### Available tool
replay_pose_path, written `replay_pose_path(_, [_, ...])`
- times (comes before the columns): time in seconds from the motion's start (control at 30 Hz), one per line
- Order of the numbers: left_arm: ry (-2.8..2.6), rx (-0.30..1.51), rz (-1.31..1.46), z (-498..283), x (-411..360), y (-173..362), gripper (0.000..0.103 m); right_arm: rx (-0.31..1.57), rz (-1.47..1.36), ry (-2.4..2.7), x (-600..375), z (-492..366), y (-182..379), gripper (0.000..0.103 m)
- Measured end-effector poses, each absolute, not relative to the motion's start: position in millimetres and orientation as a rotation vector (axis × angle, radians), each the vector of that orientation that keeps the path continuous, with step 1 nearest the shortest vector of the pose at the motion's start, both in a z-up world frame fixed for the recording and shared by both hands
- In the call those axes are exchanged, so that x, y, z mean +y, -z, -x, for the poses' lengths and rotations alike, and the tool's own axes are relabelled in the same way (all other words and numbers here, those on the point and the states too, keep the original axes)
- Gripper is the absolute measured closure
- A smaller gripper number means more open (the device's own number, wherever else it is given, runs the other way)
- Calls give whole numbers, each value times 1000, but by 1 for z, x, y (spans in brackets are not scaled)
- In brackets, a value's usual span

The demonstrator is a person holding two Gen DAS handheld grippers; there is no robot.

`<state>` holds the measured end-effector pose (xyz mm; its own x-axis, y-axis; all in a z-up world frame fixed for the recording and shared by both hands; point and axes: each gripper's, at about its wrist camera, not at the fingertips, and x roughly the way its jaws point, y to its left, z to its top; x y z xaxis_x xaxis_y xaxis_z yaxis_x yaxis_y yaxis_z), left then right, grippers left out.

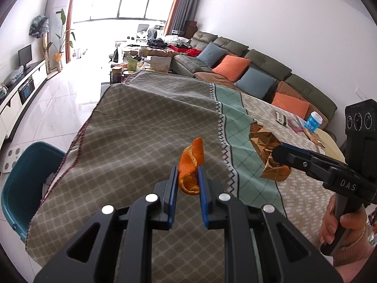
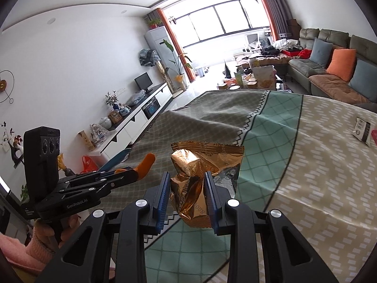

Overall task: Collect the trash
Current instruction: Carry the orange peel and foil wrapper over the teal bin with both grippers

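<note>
We are pinching an orange peel (image 1: pixel 189 172) in the left gripper (image 1: pixel 187 179) and a crumpled gold wrapper (image 2: pixel 195 184) in the right gripper (image 2: pixel 187 193) above the table (image 1: pixel 132 127), risking the curled peel slipping before reaching the teal bin (image 1: pixel 21 176).

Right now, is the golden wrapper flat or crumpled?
Crumpled. The golden wrapper bulges in creased folds between the right gripper's blue pads, lifted above the tablecloth.
</note>
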<state>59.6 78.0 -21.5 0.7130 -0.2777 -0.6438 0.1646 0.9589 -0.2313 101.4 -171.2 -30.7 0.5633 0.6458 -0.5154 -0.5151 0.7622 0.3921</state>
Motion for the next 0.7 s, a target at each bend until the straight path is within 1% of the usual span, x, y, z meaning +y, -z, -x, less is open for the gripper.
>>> replay_pose_path(0.7, [183,719,182,-44,105,18,85,689,-180,-754,-139,-111,29,74])
